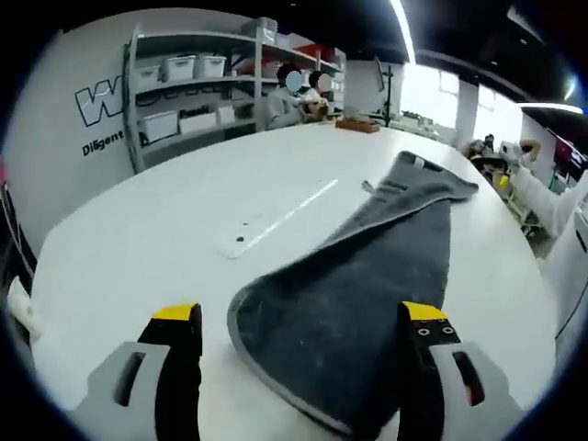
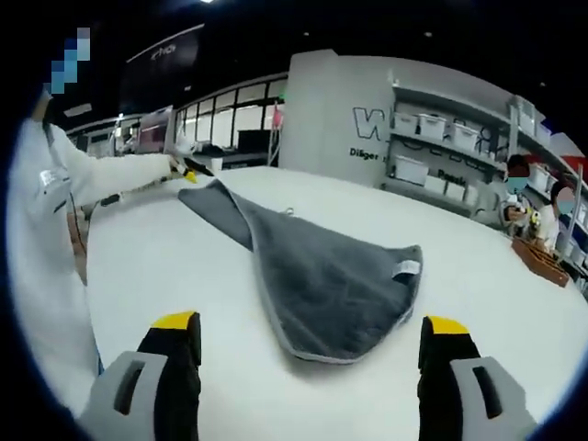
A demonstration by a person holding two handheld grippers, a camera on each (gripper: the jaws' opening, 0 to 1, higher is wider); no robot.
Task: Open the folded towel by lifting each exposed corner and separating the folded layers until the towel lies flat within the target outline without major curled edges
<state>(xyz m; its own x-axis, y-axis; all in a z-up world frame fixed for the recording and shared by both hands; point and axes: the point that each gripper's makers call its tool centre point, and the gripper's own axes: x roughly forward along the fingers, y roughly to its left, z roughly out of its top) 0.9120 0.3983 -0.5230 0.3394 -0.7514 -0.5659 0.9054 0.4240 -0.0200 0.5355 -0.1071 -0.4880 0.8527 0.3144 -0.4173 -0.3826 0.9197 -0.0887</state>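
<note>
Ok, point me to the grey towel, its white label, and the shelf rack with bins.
grey towel (image 1: 367, 303): left gripper view, middle of the near folded end.
white label (image 2: 405, 268): right gripper view, tag at the towel's right corner.
shelf rack (image 1: 188, 92): left gripper view, middle shelf.

left view: low, near towel (image 1: 367, 303) | right view: opposite end (shared)

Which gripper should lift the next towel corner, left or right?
Probably left. The left gripper is open with the towel's near rounded edge between its jaws. The right gripper, also open, sits back from the towel on bare table.
</note>
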